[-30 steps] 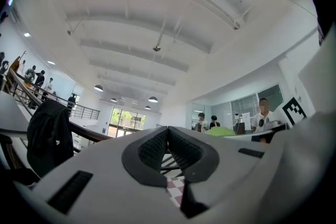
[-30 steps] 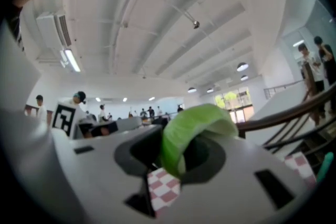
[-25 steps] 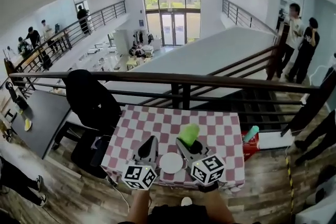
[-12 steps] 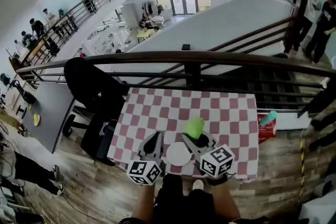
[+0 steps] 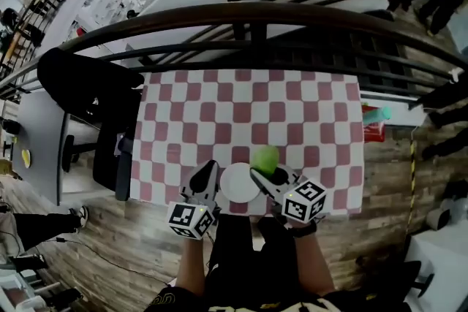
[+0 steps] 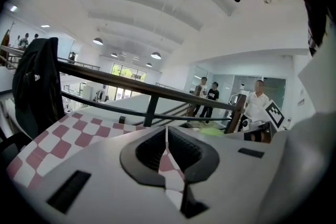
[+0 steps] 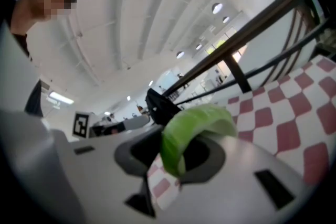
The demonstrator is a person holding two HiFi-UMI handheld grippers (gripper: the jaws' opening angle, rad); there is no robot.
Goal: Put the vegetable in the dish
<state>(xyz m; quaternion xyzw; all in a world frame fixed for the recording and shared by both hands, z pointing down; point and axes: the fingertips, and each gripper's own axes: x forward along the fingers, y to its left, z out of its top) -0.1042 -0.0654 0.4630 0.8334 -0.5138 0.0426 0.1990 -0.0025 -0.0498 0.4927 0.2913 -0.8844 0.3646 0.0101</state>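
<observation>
A light green leafy vegetable (image 5: 265,158) is clamped in my right gripper (image 5: 263,173) just right of a white round dish (image 5: 240,183), which sits near the front edge of the red-and-white checkered table (image 5: 219,113). In the right gripper view the vegetable (image 7: 194,131) bulges out between the dark pads and is lifted over the cloth. My left gripper (image 5: 208,173) rests left of the dish with its jaws together and nothing between them; the left gripper view shows its closed pads (image 6: 184,152) over the checkered cloth.
A dark metal railing (image 5: 241,14) runs along the table's far side. A black office chair (image 5: 80,84) stands at the table's left. A red box with a teal object (image 5: 374,120) lies off the right edge. Several people stand on the walkways beyond.
The head view has tilted down steeply, so the table now fills the middle. Both grippers keep their places beside the dish, with the vegetable still held in the right one.
</observation>
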